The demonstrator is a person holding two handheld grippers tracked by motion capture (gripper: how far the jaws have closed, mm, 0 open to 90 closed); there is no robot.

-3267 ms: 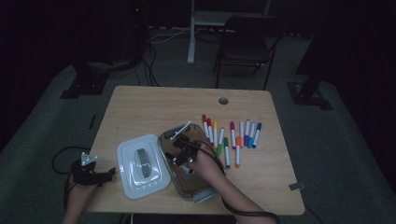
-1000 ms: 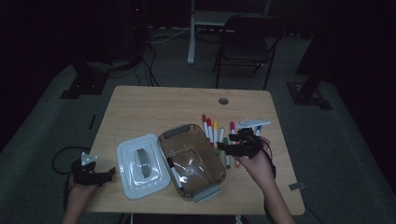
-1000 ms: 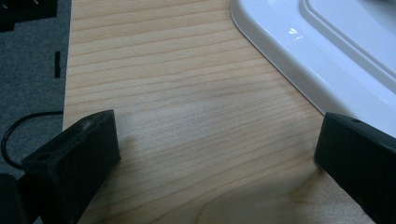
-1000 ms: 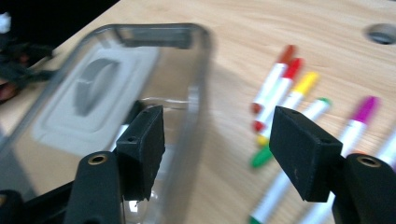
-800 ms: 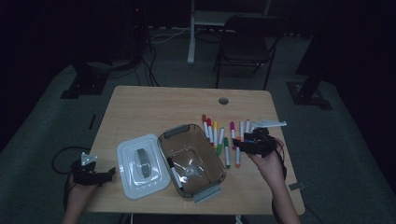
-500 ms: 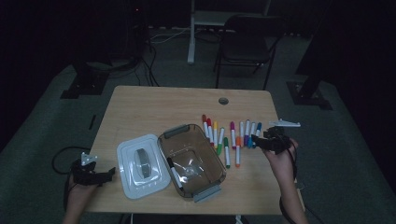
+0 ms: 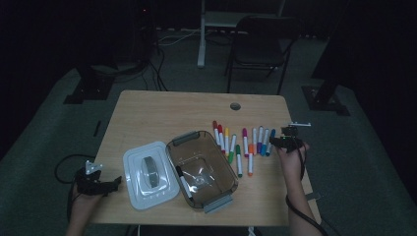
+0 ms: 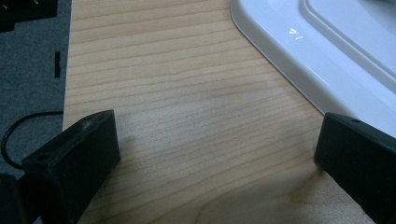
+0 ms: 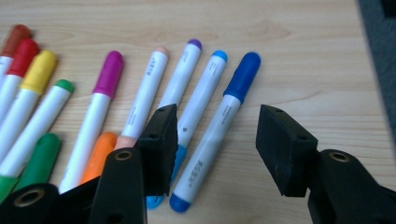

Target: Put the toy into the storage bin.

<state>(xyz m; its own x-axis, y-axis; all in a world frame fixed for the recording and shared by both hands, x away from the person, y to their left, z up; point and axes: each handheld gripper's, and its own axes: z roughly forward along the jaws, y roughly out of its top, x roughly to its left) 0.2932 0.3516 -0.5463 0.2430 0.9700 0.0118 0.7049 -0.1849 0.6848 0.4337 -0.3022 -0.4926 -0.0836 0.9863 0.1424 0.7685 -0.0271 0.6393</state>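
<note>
**A:** Dark room, pale wood surface (image 7: 162, 115). Your right gripper (image 9: 217, 140) sits over the near end of the dark blue marker (image 9: 219, 126), at the outer end of the marker row (image 7: 243, 145).

**B:** Is it pinching the marker?

**A:** No. Its jaws have just been closing, but they stand apart. The marker's barrel lies between them, hard by one jaw; whether that jaw touches it, you cannot tell. The other stands well off.

**B:** Which way does it lie?

**A:** Its long axis runs away from your gripper, cap at the far end, leaning slightly sideways. The light blue marker (image 9: 198, 105) lies just beside it, nearly parallel.

**B:** And the left?

**A:** Your left gripper (image 8: 215, 154) rests at the surface's edge, jaws spread wide over bare wood, the white lid (image 8: 327, 56) just ahead of one jaw.
</note>
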